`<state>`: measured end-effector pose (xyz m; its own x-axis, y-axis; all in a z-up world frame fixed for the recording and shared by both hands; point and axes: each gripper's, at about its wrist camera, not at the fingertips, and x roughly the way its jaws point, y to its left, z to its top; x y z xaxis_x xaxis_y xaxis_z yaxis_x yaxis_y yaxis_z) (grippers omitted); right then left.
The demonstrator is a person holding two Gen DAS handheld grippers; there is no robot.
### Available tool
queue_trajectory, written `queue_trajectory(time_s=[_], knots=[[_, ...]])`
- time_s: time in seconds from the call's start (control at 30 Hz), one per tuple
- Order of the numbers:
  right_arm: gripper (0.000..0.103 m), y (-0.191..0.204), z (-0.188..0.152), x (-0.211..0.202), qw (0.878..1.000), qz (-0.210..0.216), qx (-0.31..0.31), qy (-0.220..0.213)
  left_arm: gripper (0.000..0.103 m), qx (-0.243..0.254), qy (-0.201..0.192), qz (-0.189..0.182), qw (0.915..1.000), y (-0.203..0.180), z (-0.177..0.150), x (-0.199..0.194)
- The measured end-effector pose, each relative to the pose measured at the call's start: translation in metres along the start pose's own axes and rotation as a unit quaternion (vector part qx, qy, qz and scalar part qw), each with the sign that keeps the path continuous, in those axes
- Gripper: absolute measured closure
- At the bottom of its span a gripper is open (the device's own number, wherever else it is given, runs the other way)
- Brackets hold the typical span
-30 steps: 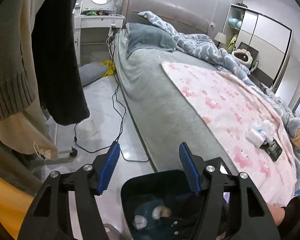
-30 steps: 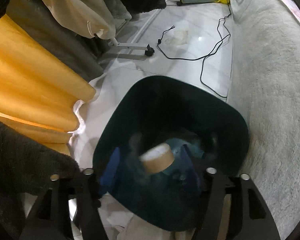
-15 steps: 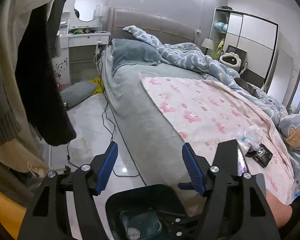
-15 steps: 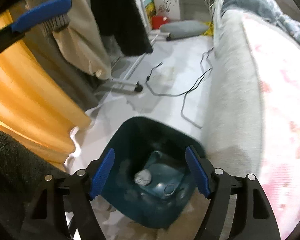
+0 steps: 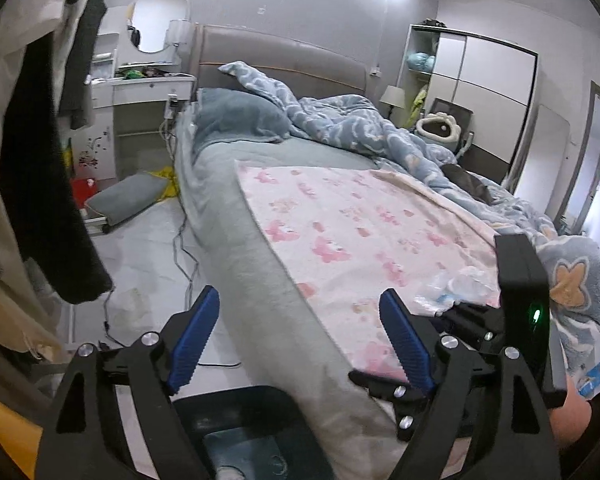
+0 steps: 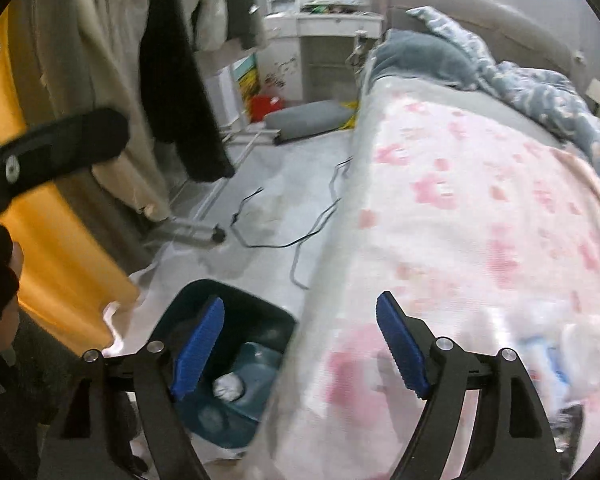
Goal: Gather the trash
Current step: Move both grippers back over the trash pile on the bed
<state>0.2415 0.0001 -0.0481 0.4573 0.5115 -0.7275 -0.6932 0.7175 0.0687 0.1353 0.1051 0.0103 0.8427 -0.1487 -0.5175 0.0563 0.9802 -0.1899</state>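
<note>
A dark teal trash bin [image 6: 228,364] stands on the floor beside the bed, with crumpled white paper [image 6: 229,387] and other trash inside; its rim also shows in the left wrist view [image 5: 236,404]. My left gripper [image 5: 300,340] is open and empty above the bed edge. My right gripper [image 6: 300,344] is open and empty, over the bin and the bed edge. Clear plastic wrappers [image 5: 460,286] lie on the pink blanket [image 5: 360,232], just beyond the right gripper's body; they show blurred in the right wrist view [image 6: 572,344].
Hanging clothes [image 5: 40,160] and a yellow curtain [image 6: 48,240] are on the left. Black cables [image 6: 300,240] trail over the white floor. A grey cushion [image 5: 124,200] lies on the floor near a dresser [image 5: 148,120]. A blue quilt [image 5: 360,128] is bunched at the far side.
Both grippers rose and turned from the bin toward the bed. The roll the right gripper held a second ago has dropped into the bin; the right gripper is now open and empty.
</note>
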Motion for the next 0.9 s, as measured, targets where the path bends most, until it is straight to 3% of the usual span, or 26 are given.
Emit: queue_trajectory(time_s=[0.3, 0.43, 0.57, 0.8, 0.9], knots=[[0.019, -0.056, -0.013, -0.038, 0.997, -0.061, 0.031, -0.038, 0.019, 0.014, 0.024, -0.04, 0.9988, -0.044, -0.007, 0.019], [0.018, -0.078, -0.019, -0.051, 0.995, -0.079, 0.049, -0.047, 0.011, 0.032, 0.026, -0.045, 0.9981, -0.066, -0.009, 0.026], [0.017, -0.099, -0.026, -0.063, 0.992, -0.096, 0.061, -0.056, 0.011, 0.042, 0.034, -0.056, 0.997, -0.082, -0.013, 0.033], [0.017, -0.145, -0.045, -0.077, 0.985, -0.108, 0.113, -0.072, 0.008, 0.048, 0.042, -0.04, 0.9972, -0.105, -0.019, 0.046], [0.017, -0.161, -0.053, -0.081, 0.983, -0.112, 0.127, -0.073, 0.008, 0.048, 0.054, -0.051, 0.9961, -0.112, -0.022, 0.052]])
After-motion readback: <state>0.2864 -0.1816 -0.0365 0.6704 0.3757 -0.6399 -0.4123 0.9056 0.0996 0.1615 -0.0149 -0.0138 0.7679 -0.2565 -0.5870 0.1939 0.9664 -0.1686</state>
